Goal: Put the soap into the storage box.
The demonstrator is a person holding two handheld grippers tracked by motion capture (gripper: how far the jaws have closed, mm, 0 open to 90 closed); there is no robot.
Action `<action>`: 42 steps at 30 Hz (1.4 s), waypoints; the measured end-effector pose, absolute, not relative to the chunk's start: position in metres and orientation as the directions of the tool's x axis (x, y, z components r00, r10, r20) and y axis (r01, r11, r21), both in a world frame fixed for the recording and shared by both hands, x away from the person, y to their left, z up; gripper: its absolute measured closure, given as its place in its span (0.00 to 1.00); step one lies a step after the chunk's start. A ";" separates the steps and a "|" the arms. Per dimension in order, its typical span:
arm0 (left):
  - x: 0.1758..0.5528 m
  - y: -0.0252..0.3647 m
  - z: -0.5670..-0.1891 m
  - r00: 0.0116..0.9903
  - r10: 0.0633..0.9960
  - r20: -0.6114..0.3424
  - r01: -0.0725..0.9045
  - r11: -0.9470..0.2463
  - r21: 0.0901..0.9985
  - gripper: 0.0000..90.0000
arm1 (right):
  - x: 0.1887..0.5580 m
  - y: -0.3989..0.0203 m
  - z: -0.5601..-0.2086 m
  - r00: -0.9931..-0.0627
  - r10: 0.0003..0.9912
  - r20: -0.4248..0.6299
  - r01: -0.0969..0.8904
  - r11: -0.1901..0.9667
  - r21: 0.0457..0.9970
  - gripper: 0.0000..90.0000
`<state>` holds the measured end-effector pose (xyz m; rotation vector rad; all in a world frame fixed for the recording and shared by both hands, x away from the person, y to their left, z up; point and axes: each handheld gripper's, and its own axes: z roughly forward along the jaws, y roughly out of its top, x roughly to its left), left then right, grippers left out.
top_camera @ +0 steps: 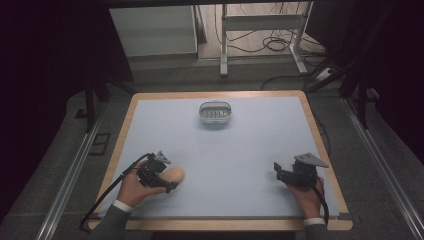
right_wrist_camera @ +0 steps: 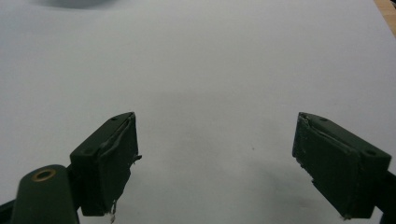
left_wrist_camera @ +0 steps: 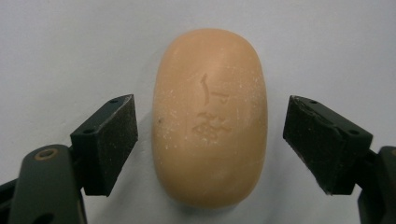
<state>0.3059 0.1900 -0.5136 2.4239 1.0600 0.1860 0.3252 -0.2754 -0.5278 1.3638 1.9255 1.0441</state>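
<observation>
A tan oval bar of soap (left_wrist_camera: 210, 116) lies flat on the pale blue mat (top_camera: 240, 145), seen in the high view at the front left (top_camera: 174, 174). My left gripper (left_wrist_camera: 210, 144) is open around it, one pad on each side with a gap to the soap; in the high view the left gripper (top_camera: 165, 176) sits just left of the bar. My right gripper (right_wrist_camera: 215, 163) is open over bare mat with nothing between its pads; it rests at the front right (top_camera: 283, 172). A small clear ribbed soap dish (top_camera: 215, 113) stands at the back centre.
The mat covers a wooden table whose rim (top_camera: 320, 135) shows at the edges. Beyond it are a dark floor, metal rails (top_camera: 75, 165), a white desk frame (top_camera: 260, 22) and loose cables (top_camera: 272, 45).
</observation>
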 end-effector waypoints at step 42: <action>0.314 0.192 -0.508 0.692 0.720 -0.052 0.644 -0.583 0.495 0.36 | 0.325 -0.275 -0.528 -0.323 0.946 -0.007 0.515 0.182 0.838 0.16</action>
